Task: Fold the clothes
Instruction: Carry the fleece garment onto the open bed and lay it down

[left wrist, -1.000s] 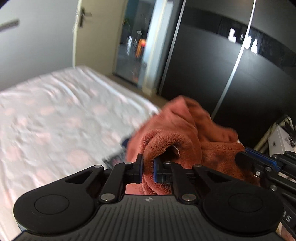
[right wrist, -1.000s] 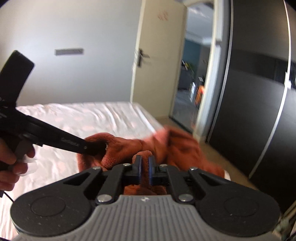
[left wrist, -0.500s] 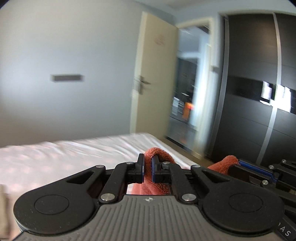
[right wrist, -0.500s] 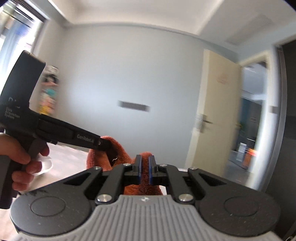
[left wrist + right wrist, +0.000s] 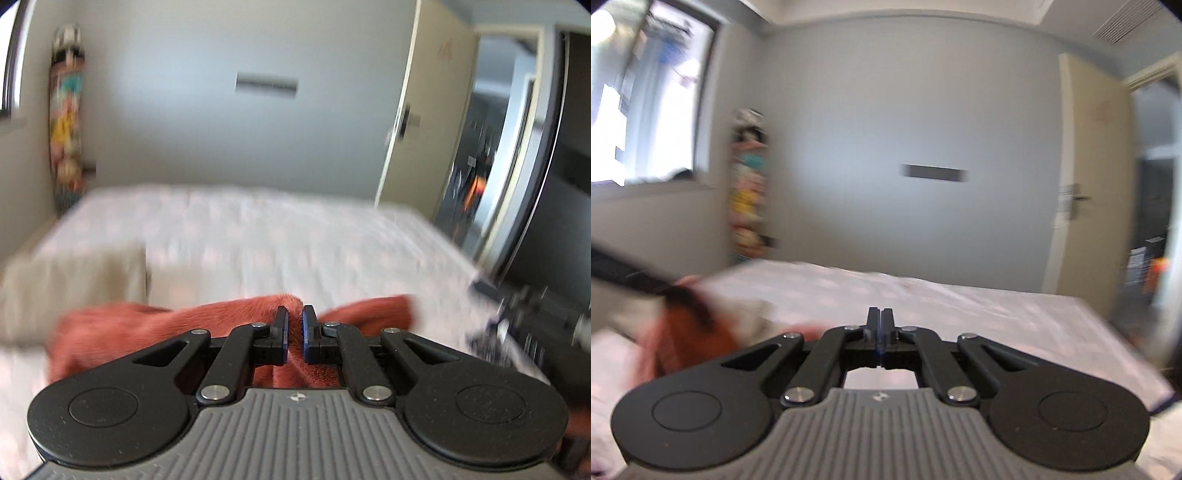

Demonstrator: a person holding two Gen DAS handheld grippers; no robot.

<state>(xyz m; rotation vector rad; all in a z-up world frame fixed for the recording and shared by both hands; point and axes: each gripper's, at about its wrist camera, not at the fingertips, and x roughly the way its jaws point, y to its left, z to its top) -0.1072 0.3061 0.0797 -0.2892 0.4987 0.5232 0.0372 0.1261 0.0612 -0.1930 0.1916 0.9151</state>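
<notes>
Two grippers over a bed (image 5: 295, 229): the left gripper (image 5: 294, 326) pinches a rust fleece garment (image 5: 155, 328), the right gripper (image 5: 881, 325) is closed on nothing, so the one-sided hold may let the fleece bunch.

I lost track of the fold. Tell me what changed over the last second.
The right tool let go of the rust fleece garment; its jaws now meet with nothing between them. Both tools came down from a lift, and the garment now trails low over the bed. The left tool stays clamped on the fleece.
</notes>
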